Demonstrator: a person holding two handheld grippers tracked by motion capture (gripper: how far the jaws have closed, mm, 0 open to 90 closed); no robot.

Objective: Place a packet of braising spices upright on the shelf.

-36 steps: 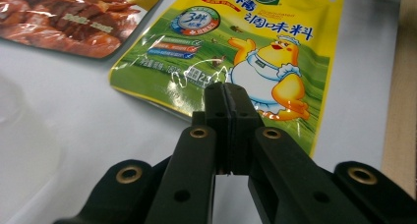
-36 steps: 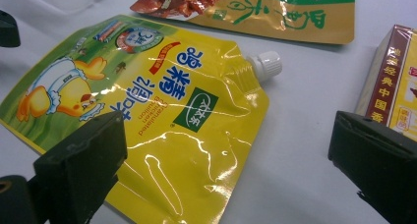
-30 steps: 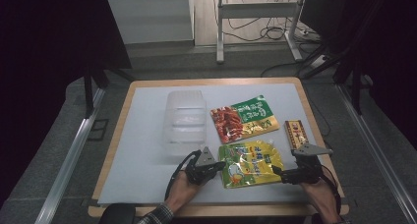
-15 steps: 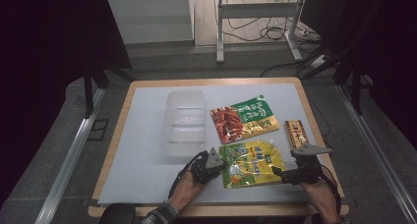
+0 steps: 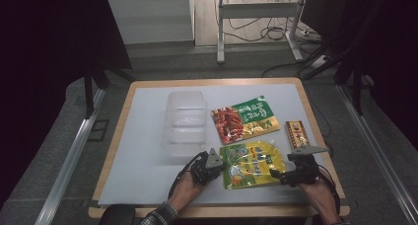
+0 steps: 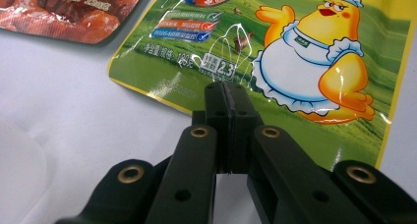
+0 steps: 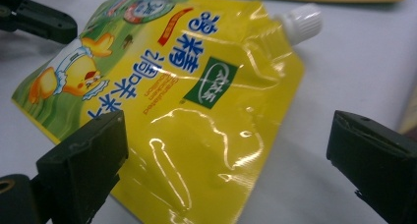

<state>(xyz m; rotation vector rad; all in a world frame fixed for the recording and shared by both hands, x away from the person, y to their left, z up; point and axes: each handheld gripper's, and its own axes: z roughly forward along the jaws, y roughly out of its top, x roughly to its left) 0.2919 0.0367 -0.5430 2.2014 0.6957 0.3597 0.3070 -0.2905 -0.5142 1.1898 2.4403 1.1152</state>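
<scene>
Yellow spout pouch [image 5: 250, 163] flanked at lower centre of the desk [image 5: 143, 136]
Left claw [image 6: 227, 94] is pressed together at its edge — right claw [image 7: 223, 150] is spread apart around it.

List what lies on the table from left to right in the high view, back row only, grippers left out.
Clear plastic container → red and green snack packet → small brown and red packet.

The spouted pouch [image 5: 251, 163] lies nearest the table's [image 5: 148, 136] front edge; behind it the snack bag [image 5: 245, 119], left the plastic container [image 5: 186, 116], right a small packet [image 5: 297, 133].
</scene>
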